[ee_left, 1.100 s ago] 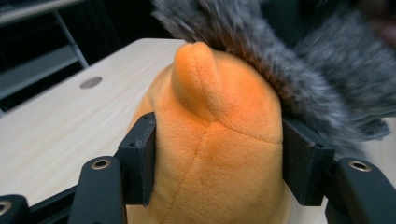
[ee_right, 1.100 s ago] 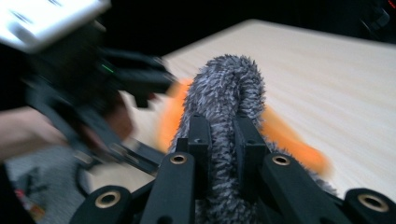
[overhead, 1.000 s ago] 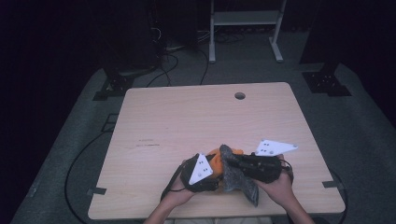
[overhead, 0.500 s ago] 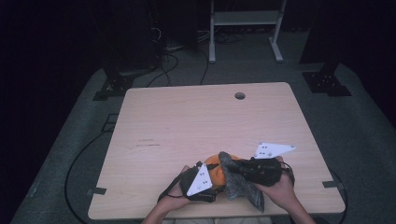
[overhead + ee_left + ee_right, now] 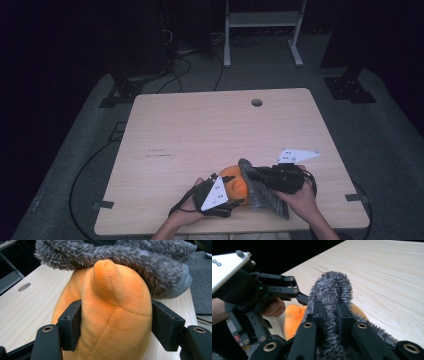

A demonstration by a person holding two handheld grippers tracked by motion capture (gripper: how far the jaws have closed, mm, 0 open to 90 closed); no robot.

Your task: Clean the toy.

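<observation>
Plainly the weak spot is the hold nearest the person: the left gripper [image 5: 231, 194] has its fingers [image 5: 70, 323] partway apart around the orange plush toy [image 5: 110, 322], and they have just been opening, so the pads sit at the toy's flanks rather than biting into them. If that hold slackens more while the other hand pulls, the toy is likely to roll or slip free near the front edge of the surface [image 5: 200, 125] and might drop off toward the person's lap. The plush is soft and rounded, so it gives little for flat pads to hold on.

A little farther out, the right gripper [image 5: 331, 317] has its fingers [image 5: 318, 312] pressed together on a fold of the grey fuzzy cloth [image 5: 332, 290], pinching a ridge of the pile between them. That cloth lies draped over the top and far side of the toy. A thin pinch of long pile could pull out under a tug, or drag the toy along with it instead of coming away cleanly.

Both things lie touching, low on the surface between the two hands; beyond them the wood is bare up to the round cable hole [image 5: 256, 102].
</observation>
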